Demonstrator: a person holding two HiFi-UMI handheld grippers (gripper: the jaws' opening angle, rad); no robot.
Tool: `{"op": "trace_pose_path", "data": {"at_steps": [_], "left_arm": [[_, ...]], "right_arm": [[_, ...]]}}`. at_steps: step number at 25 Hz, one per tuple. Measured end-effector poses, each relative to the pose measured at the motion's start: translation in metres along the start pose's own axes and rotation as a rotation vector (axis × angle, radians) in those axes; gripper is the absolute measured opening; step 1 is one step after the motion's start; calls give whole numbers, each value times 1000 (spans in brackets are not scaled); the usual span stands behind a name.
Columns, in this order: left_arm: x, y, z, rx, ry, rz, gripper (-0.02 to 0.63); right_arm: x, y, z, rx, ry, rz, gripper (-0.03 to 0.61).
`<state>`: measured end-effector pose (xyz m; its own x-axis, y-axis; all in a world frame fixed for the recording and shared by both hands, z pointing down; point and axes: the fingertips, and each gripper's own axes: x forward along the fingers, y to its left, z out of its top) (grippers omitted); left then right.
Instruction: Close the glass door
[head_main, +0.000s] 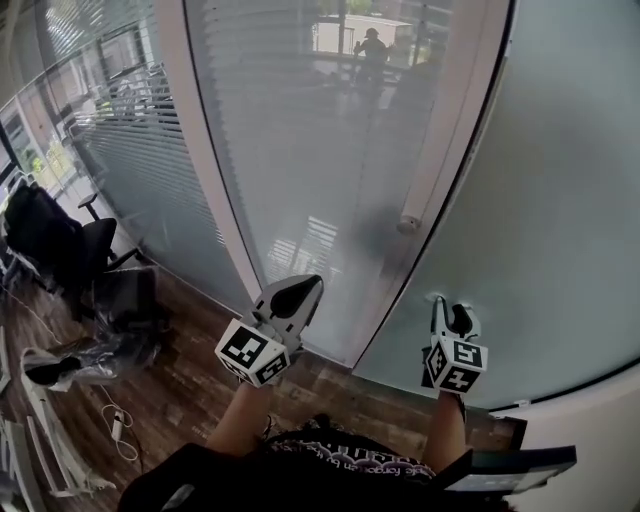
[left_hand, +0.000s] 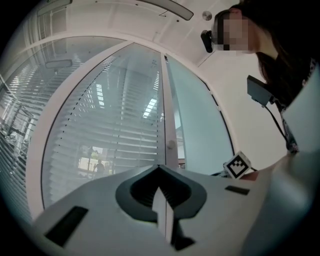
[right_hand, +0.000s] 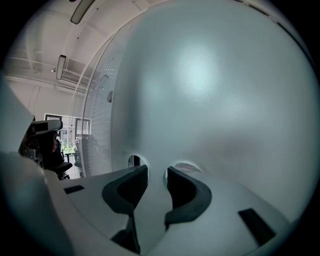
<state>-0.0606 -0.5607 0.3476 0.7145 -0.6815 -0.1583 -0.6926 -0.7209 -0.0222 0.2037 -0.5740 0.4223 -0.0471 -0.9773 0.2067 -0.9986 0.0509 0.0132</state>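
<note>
Filling right gripper's (right_hand: 156, 169) view, glass door (right_hand: 210, 90) fronts released jaws; left gripper (left_hand: 159, 169) clenched, empty.

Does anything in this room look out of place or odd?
The frosted glass door seems ajar, its edge standing off the frame. At left, a white cable lies loose on the wooden floor.

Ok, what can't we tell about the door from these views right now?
- Head view: whether the glass door is fully shut; its top is cut off and the seam is too thin.
- Right gripper view: whether the right claw touches the glass; only hazy reflections at its tips.
- All views: what lies behind the door; frosting hides it.
</note>
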Motion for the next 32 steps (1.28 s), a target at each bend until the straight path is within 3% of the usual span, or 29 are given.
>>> {"op": "trace_pose_path", "data": {"at_steps": [11, 22, 32], "left_arm": [[23, 18, -11, -13, 11, -29, 3], [38, 20, -21, -64, 9, -37, 2], [45, 21, -21, -55, 8, -35, 3]], "right_arm": [[23, -13, 5, -1, -2, -45, 123], [41, -25, 8, 21, -2, -46, 123], [44, -28, 8, 21, -8, -39, 124]]}}
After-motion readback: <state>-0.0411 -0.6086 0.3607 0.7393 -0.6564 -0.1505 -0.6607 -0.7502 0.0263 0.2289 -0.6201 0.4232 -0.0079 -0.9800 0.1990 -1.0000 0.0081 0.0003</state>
